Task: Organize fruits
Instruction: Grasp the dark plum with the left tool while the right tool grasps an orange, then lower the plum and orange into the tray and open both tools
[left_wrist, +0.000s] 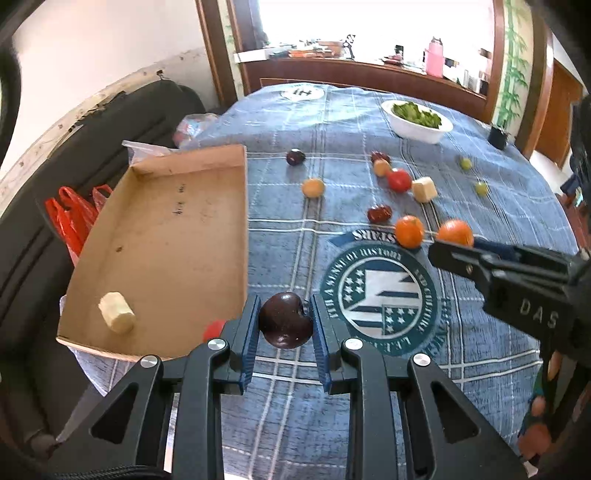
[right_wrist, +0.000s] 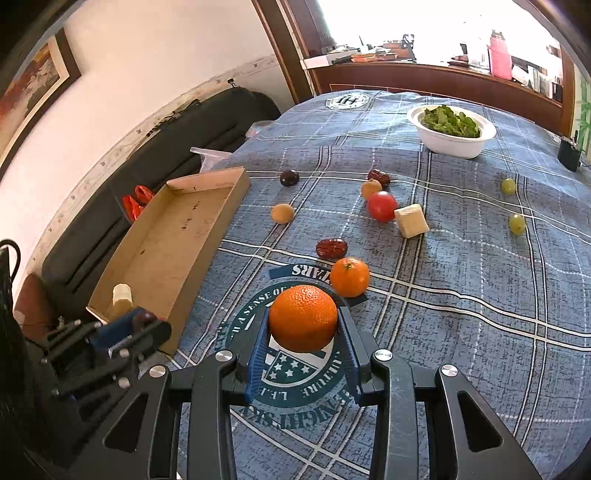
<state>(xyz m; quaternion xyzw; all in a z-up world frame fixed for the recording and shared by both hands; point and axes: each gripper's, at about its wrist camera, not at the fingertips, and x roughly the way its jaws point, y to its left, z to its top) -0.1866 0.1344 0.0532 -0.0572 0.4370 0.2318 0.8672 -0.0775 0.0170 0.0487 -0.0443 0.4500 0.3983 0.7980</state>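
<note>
My left gripper (left_wrist: 284, 325) is shut on a dark purple plum (left_wrist: 285, 320), held above the table beside the cardboard tray (left_wrist: 166, 229). The tray holds a pale banana chunk (left_wrist: 116, 312) and a small red fruit (left_wrist: 214, 328) near its front corner. My right gripper (right_wrist: 303, 332) is shut on an orange (right_wrist: 303, 317), held above the tablecloth's round emblem. It also shows in the left wrist view (left_wrist: 455, 233). Loose on the cloth lie a mandarin (right_wrist: 349, 277), a red date (right_wrist: 331, 248), a tomato (right_wrist: 382, 206), another plum (right_wrist: 289, 178) and two green grapes (right_wrist: 517, 223).
A white bowl of greens (right_wrist: 451, 127) stands at the table's far side. A second banana chunk (right_wrist: 410, 220), two yellowish fruits (right_wrist: 282, 213) and another date (right_wrist: 379, 177) lie mid-table. A dark sofa (right_wrist: 147, 166) with red bags runs along the left.
</note>
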